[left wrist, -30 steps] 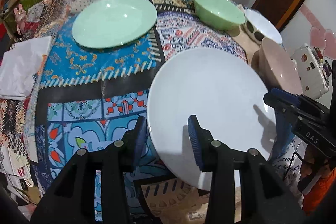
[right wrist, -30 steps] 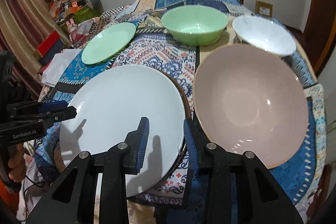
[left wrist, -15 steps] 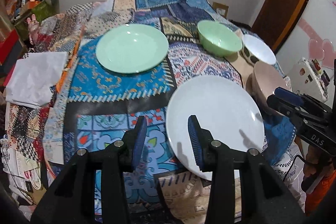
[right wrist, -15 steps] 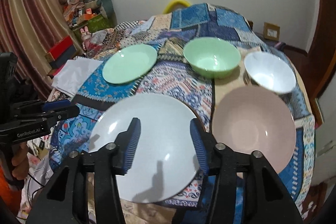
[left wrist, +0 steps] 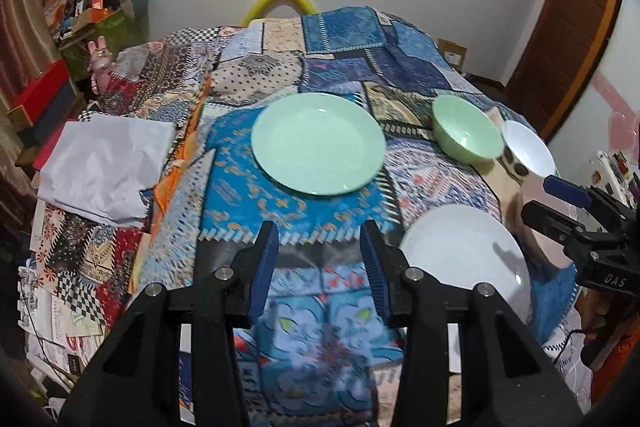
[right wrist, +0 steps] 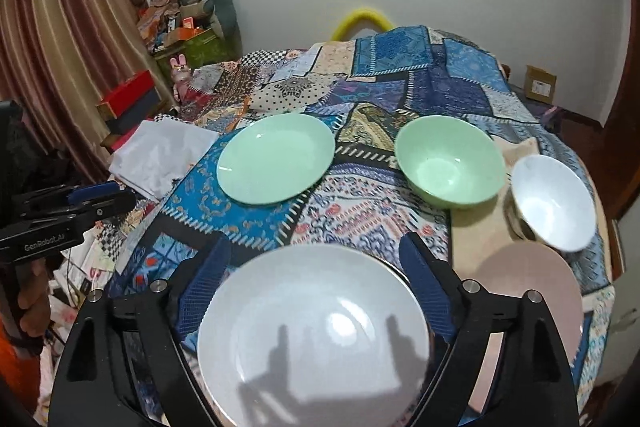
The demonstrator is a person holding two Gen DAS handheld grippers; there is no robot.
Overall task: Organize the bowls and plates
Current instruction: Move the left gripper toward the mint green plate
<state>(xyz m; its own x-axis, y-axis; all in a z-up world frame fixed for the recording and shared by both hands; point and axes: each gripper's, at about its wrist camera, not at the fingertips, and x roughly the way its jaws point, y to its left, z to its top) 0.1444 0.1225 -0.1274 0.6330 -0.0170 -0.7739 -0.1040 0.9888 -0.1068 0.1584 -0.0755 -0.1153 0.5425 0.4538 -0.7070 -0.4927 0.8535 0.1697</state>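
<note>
A white plate (right wrist: 312, 331) lies on the patchwork cloth at the near edge. My right gripper (right wrist: 316, 279) hovers above it with jaws opening wide; the plate shows between the fingers, untouched by the pads. To its right sits a pink bowl (right wrist: 532, 287), with a white bowl (right wrist: 552, 203) and a green bowl (right wrist: 450, 163) behind it. A green plate (left wrist: 318, 143) rests further left. My left gripper (left wrist: 319, 267) hangs over bare cloth left of the white plate (left wrist: 464, 259), jaws opening slightly and empty. The right gripper (left wrist: 540, 199) partly hides the pink bowl (left wrist: 540, 243).
A crumpled white sheet (left wrist: 104, 167) lies at the table's left edge. Boxes and clutter (right wrist: 176, 27) stand by the curtain on the left. A wooden door (left wrist: 568, 39) is at the right. A person's hand (right wrist: 32, 307) holds the left gripper (right wrist: 120, 195).
Both grippers have pulled back and up from the white plate. The left one has shifted left off the plate. The right jaws have spread from narrow to wide.
</note>
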